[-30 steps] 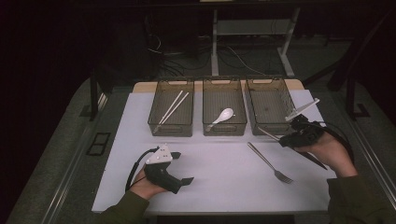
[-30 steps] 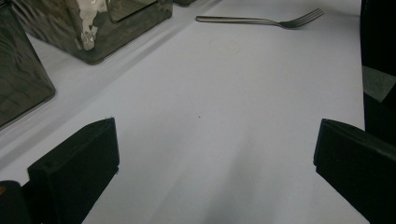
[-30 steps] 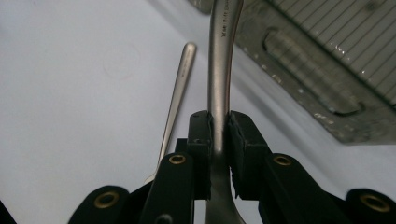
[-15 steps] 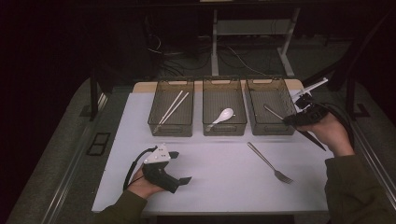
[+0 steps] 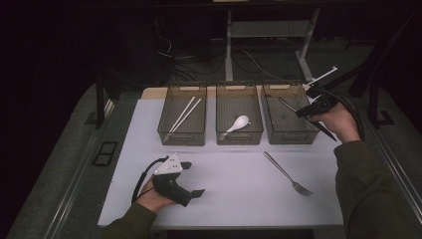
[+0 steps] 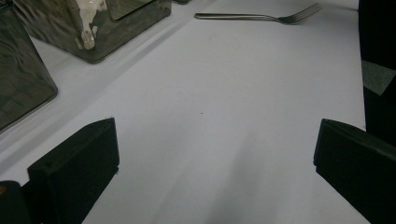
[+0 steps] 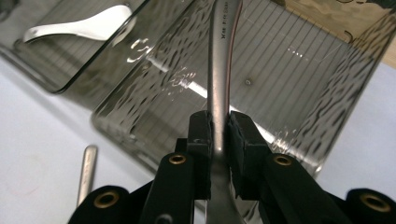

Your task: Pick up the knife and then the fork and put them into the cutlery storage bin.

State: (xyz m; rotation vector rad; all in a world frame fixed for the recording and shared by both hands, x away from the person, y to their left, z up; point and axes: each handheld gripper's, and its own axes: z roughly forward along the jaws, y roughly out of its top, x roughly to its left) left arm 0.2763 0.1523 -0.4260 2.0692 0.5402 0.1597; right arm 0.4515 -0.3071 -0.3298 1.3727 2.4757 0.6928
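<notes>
My right gripper (image 5: 301,113) (image 7: 218,122) is shut on the handle of a metal utensil (image 5: 287,105) (image 7: 222,60). It holds the utensil above the right smoked-plastic bin (image 5: 291,137) (image 7: 299,70), with the utensil's far end pointing over the inside of the bin. A metal fork (image 5: 288,174) (image 6: 261,17) lies on the white mat in front of that bin. Near the mat's front left, my left gripper (image 5: 194,178) (image 6: 215,163) rests open with bare mat between its jaws.
The left bin (image 5: 181,135) holds white chopsticks (image 5: 184,115). The middle bin (image 5: 239,135) holds a white spoon (image 5: 236,125) (image 7: 79,28). All three bins stand in a row at the mat's far side. A table frame and cables stand beyond.
My right gripper has carried the utensil up and away from the person, from the mat's right edge to above the right bin. The left gripper has stayed put.
</notes>
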